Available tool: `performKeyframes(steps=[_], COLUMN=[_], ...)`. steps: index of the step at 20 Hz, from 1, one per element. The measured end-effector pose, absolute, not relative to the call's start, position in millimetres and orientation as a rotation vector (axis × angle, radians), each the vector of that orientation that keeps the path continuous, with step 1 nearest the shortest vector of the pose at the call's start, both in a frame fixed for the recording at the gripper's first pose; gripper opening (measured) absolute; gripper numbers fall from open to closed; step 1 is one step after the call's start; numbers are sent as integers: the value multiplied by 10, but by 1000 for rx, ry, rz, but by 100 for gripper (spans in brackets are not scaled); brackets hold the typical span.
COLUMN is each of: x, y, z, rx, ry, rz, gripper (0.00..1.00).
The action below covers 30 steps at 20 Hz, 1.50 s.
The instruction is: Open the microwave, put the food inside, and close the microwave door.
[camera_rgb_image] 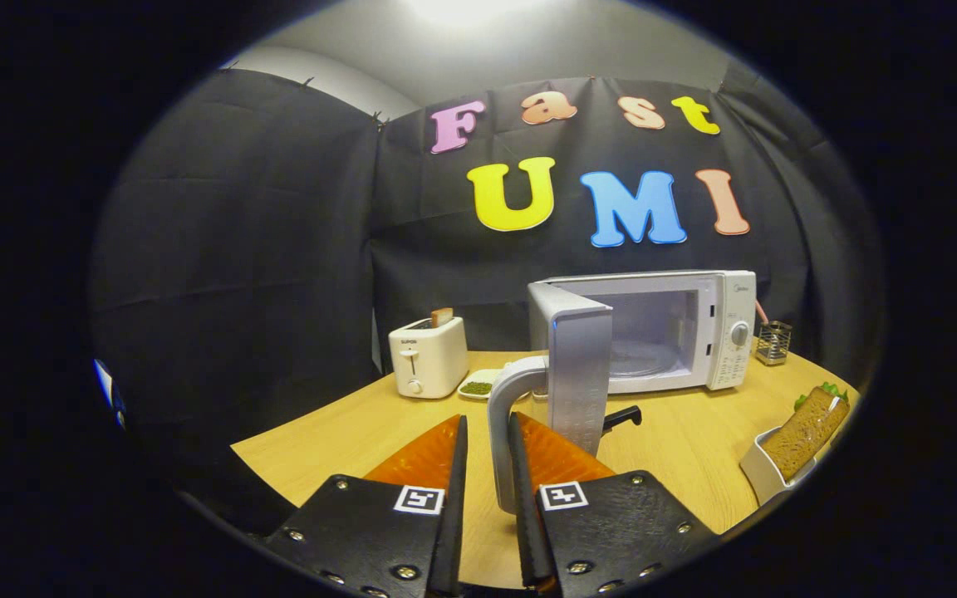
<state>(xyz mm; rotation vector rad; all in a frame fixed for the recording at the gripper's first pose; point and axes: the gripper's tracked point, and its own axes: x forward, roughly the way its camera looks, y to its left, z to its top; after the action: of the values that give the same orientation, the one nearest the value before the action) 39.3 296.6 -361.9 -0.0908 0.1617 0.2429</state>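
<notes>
A white microwave [694, 332] stands at the back of the wooden table [345, 432] with its door [580, 365] swung wide open toward me, edge-on. The cavity and glass turntable [640, 357] show inside. My gripper [488, 465] is shut on the door's curved silver handle [502, 415], which runs down between the two fingers. The food, a sandwich [807, 428] with brown bread and green lettuce, lies in a white dish [757, 475] at the table's right edge, well right of the fingers.
A white toaster [429, 357] with a slice of bread stands left of the microwave. A small plate of green bits [478, 386] lies beside it. A wire holder [773, 342] stands right of the microwave. A dark handle [621, 418] pokes out behind the door.
</notes>
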Motion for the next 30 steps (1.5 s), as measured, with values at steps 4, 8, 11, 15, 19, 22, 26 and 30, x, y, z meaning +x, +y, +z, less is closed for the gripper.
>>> performKeyframes(steps=[4, 8, 11, 15, 19, 22, 26, 30], x=[336, 154, -54, -226, -137, 20, 295, 361], y=[3178, 3439, 3481, 3120, 2481, 1874, 677, -329], z=[-3746, -3701, -3569, -3289, -2934, -2687, -2339, -2142], rx=[-130, -168, -193, -186, -97, -64, -45, -61], ry=[185, 153, 109, 76, 40, 14, -28, -60], rz=[299, 390, 464, 469, 345, 223, -14, -214], gripper=[29, 30, 52, 94, 96, 96, 97, 99])
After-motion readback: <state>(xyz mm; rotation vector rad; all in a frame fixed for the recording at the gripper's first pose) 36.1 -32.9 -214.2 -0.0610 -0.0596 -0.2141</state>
